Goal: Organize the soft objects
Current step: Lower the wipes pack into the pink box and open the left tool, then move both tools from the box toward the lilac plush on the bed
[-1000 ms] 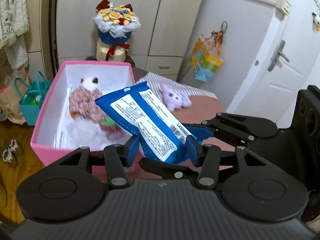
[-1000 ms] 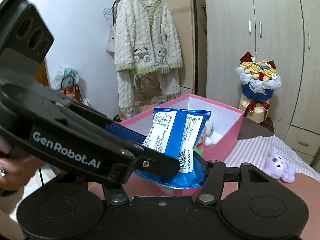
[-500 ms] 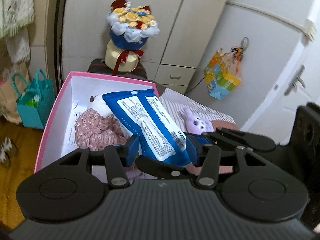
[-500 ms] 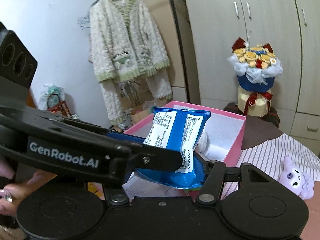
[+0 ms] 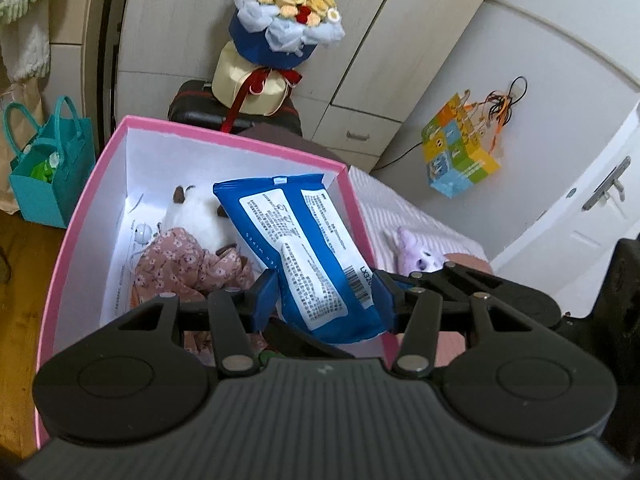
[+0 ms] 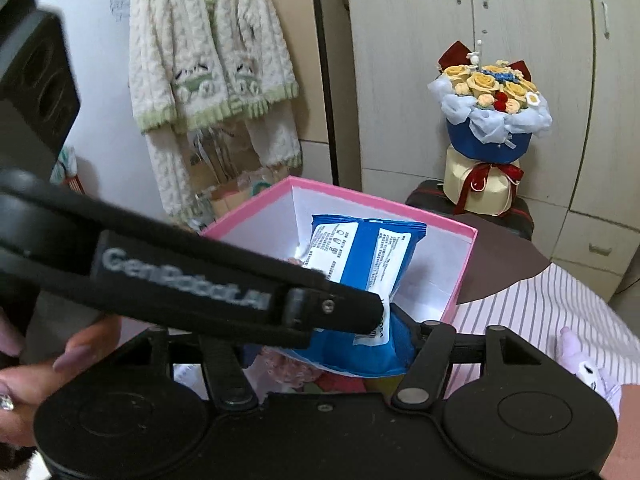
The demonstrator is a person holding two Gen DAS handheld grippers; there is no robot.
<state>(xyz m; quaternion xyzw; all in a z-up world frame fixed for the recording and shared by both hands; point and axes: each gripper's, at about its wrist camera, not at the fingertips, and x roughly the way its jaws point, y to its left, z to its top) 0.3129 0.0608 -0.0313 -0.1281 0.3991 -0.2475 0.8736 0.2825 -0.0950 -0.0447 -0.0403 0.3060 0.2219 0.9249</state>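
1. Blue wipes pack [image 5: 304, 256] hangs over the pink box [image 5: 84, 216], long axis running toward its far wall
2. My left gripper [image 5: 324, 300] clamps its near end
3. My right gripper [image 6: 316, 344] has just been loosening around it

left gripper [image 5: 325, 300] gripping blue wipes pack [image 5: 308, 252] | pack hanging over pink box [image 5: 80, 216] | floral cloth [image 5: 188, 268] lying inside
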